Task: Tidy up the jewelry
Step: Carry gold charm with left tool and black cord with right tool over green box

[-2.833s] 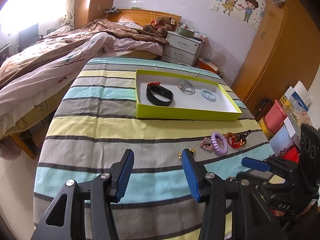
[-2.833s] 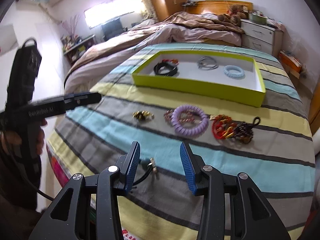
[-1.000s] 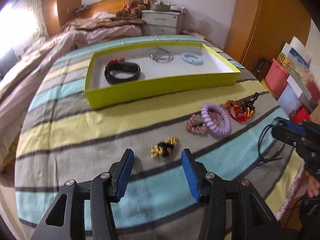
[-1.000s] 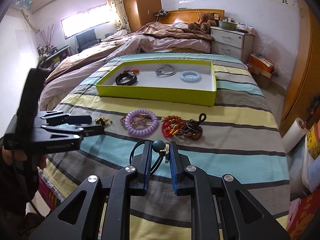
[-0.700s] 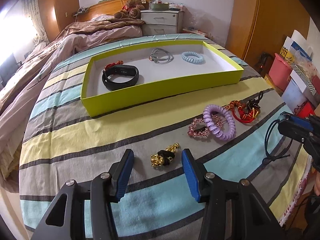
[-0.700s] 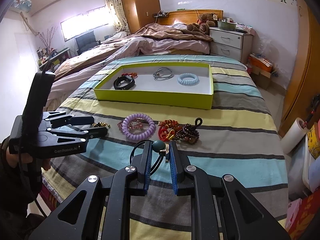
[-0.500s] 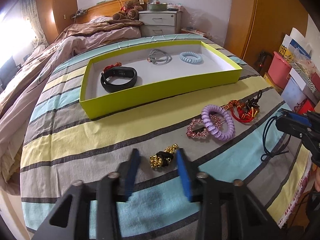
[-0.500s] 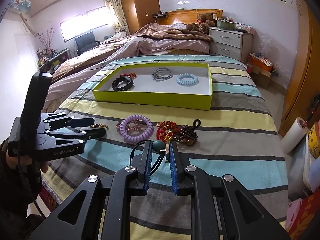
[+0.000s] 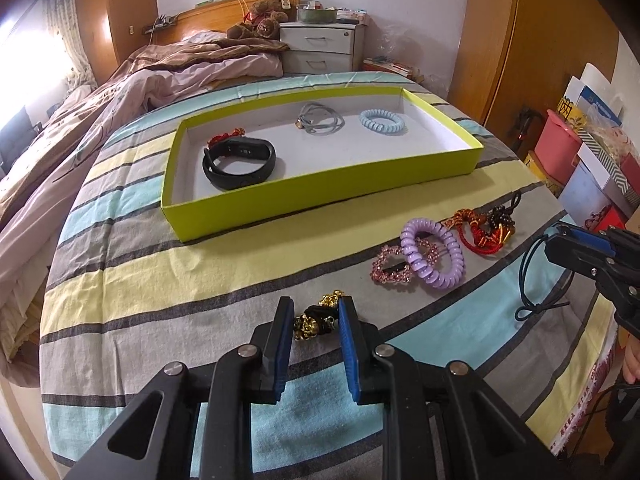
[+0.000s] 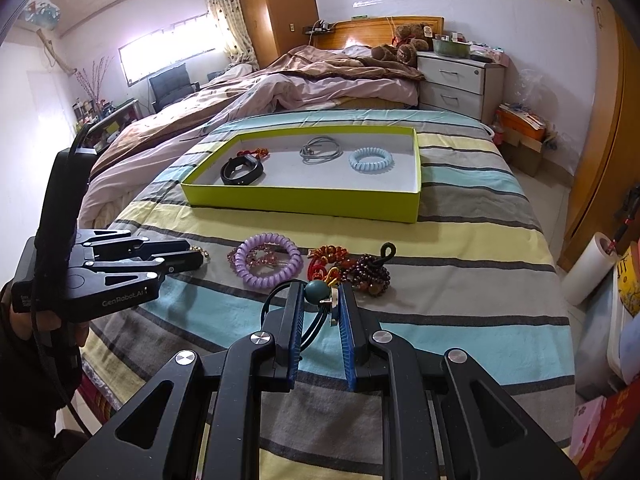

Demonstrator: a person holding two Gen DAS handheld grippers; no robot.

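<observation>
My left gripper [image 9: 314,308] is low over the striped bedspread, its jaws closing, and both blue pads touch a gold-and-black beaded hair tie [image 9: 316,320] between them. From the right wrist view the same gripper [image 10: 196,258] is at the left. My right gripper [image 10: 319,292] is shut on a black cord tie with a teal bead [image 10: 315,291], and its loop [image 9: 524,280] hangs above the spread. A lime-green tray [image 9: 320,196] ahead holds a black band [image 9: 240,164], a grey tie [image 9: 320,124] and a pale blue coil [image 9: 382,120].
A purple coil tie [image 9: 434,258], a pink crystal clip [image 9: 390,268] and a red-and-dark beaded bracelet [image 9: 484,228] lie between the grippers and the tray. A rumpled bed [image 9: 140,88] is at the left. Boxes [image 9: 580,168] stand by the right edge.
The left jaws have closed from wide apart onto the gold-and-black hair tie. The right gripper keeps its hold on the cord tie and has hardly moved.
</observation>
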